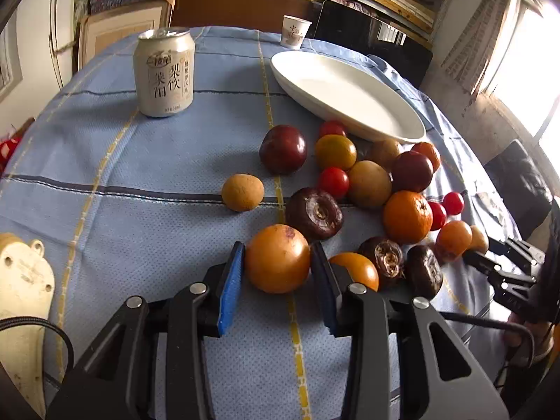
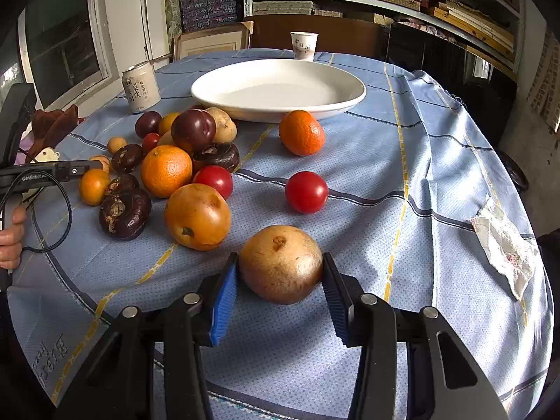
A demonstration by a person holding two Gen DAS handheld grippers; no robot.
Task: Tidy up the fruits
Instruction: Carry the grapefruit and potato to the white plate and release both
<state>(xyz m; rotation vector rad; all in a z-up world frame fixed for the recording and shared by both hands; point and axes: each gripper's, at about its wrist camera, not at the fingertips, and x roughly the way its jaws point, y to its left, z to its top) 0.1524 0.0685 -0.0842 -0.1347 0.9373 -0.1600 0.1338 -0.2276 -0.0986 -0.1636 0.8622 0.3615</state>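
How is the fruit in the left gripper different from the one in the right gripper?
The orange fruit between the left gripper pads is smooth and glossy; the brown fruit in the right gripper is dull, golden-tan and speckled. The orange one sits beside the pile; the brown one sits apart. Both are round and rest on the tablecloth.

Your two wrist views sit low and close, facing the white plate [image 1: 350, 94] [image 2: 280, 87] from opposite sides of the shared fruit pile.

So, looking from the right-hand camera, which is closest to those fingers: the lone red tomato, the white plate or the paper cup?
1. Red tomato, just ahead of the right gripper.
2. White plate, mid-table.
3. Paper cup, far edge.
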